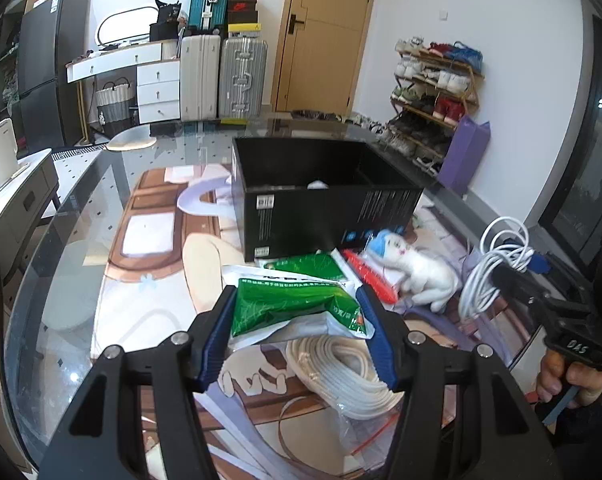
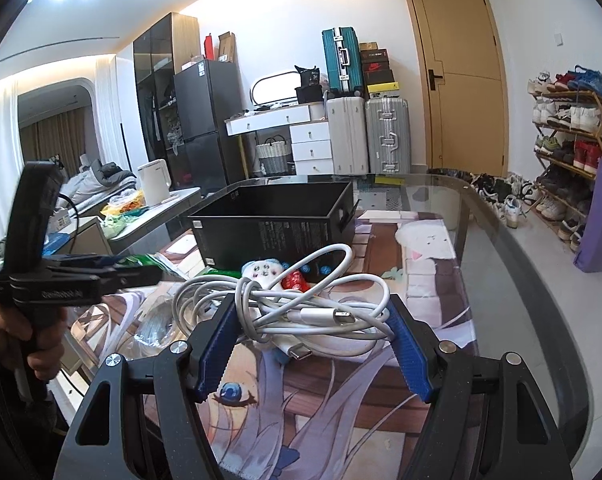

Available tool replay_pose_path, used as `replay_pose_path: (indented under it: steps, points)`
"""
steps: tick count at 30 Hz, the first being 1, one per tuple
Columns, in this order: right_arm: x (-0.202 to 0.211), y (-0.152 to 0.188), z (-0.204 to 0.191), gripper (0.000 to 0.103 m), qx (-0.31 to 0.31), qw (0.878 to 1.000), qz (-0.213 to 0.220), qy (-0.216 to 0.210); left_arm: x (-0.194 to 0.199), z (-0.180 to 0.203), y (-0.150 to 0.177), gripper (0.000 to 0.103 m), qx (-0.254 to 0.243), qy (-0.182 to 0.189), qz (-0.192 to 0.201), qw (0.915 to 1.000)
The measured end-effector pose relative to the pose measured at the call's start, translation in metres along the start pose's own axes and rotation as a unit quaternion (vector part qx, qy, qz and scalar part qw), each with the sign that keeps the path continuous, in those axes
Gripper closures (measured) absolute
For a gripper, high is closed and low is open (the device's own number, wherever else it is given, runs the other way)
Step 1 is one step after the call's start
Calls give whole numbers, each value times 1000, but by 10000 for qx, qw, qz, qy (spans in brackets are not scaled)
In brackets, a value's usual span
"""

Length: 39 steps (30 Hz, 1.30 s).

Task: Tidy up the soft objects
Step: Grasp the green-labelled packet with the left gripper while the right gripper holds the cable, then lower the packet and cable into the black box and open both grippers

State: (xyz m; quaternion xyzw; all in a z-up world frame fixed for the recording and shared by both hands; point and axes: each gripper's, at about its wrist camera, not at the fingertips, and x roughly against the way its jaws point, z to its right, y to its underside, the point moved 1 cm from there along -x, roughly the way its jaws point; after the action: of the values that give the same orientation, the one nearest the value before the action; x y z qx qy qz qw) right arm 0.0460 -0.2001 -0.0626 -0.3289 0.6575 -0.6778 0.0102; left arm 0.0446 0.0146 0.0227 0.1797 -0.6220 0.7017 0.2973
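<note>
My left gripper (image 1: 297, 300) is shut on a green and white packet (image 1: 289, 308) and holds it above the mat. My right gripper (image 2: 313, 308) is shut on a bundle of white charging cable (image 2: 301, 312), which also shows at the right of the left wrist view (image 1: 493, 268). An open black box (image 1: 317, 196) stands beyond both on the printed mat (image 1: 149, 280); it also shows in the right wrist view (image 2: 277, 220). A white plush doll with blue hair (image 1: 417, 268) lies in front of the box, next to a second green packet (image 1: 305, 266) and a red packet (image 1: 373, 276).
A coil of flat white cable in a clear bag (image 1: 341, 372) lies on the mat under my left gripper. The glass table edge (image 2: 541, 272) curves on the right. A side cabinet with a white kettle (image 1: 1, 152) stands left of the table.
</note>
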Motion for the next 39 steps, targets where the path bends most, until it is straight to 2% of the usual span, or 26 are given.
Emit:
replay_pose_path:
  steps: [7,20,39]
  points:
    - [2,-20,-2,31,119,9998,104,147,9,-1,-10,44,44,85,217,9997]
    - [-4,-61,-12,31,351,9992,155,124,11,2,-31,44,25,157,415,9990]
    - [-49,-104,-13,31,620,9973,128,375,-1,4,-78,44,-181,144,890,9958]
